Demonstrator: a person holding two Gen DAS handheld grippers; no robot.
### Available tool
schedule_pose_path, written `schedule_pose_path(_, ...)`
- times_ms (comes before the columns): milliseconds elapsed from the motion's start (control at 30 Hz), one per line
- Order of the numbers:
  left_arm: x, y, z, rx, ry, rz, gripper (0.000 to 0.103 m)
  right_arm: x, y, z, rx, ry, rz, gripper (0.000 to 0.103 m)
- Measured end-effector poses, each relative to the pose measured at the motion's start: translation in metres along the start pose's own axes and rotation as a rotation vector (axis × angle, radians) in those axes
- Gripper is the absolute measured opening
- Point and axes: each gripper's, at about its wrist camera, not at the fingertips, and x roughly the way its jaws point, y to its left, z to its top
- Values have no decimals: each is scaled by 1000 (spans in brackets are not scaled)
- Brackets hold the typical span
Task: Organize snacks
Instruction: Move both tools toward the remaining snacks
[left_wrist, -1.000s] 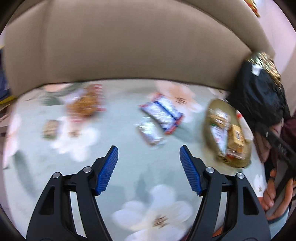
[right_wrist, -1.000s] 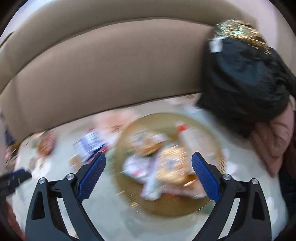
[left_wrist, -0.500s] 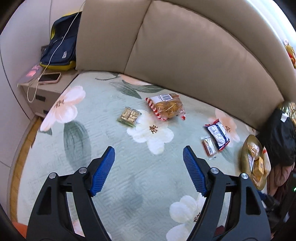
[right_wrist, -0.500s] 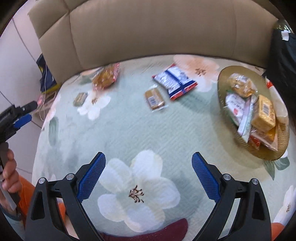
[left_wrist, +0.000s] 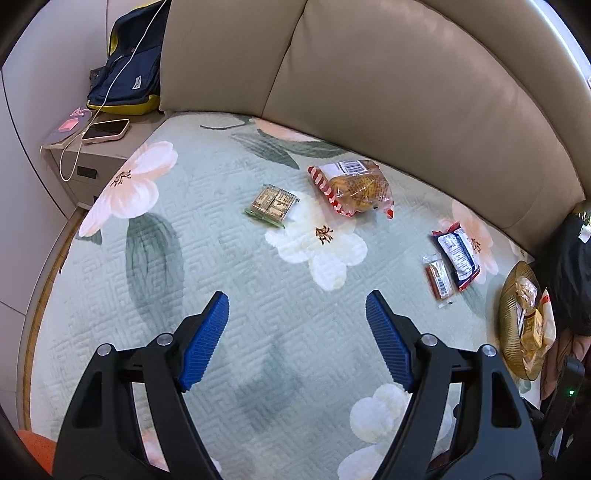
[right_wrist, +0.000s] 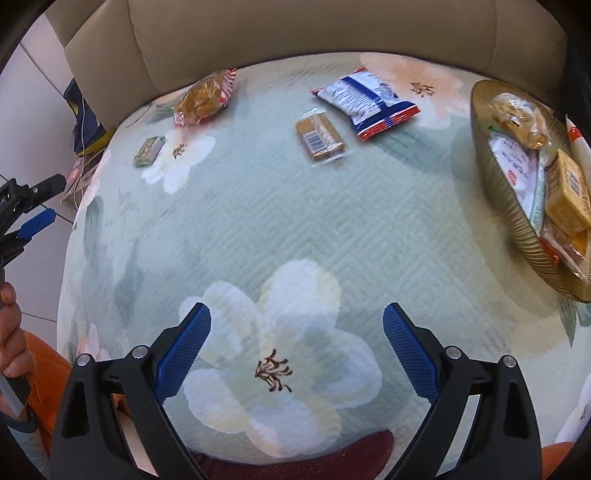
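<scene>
Four snack packs lie loose on the floral bedspread (right_wrist: 332, 229), in a rough row near the beige headboard (left_wrist: 406, 92). Small green-edged cracker pack (left_wrist: 272, 205) sits furthest from the dish, just beside a clear red-striped bag of golden pastry (left_wrist: 354, 186); both close tog. but apart. Further along, a small brown bar in clear wrap (right_wrist: 320, 137) lies just beside a blue/white/red pouch (right_wrist: 365, 104), not touching as far as seen. Gold ribbed dish (right_wrist: 502, 206) at the bed's right side already holds several packs: pastry in clear wrap, white sachet, yellow-brown block, something red at the low end.

Left gripper (left_wrist: 297, 314) hovers over bare spread, jaws wide, nothing btwn them; the snacks are well ahead of it. Right gripper (right_wrist: 297, 325) likewise over a big white printed flower, jaws wide & empty, dish off to its right. A hand (right_wrist: 11, 339) grips the left tool's handle at frame edge, orange cloth below it.

Beyond the bed: nightstand (left_wrist: 92, 155) w/ a phone (left_wrist: 106, 129) on a white cable, navy/yellow backpack (left_wrist: 125, 74) behind. Black bag (left_wrist: 570, 266) next to the dish.
</scene>
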Motion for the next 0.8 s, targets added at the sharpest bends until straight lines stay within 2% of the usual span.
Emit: schedule_pose_path(800,-2,-11,-5,37,-10,21,77,-1,8,-1,-32,-7,5,98)
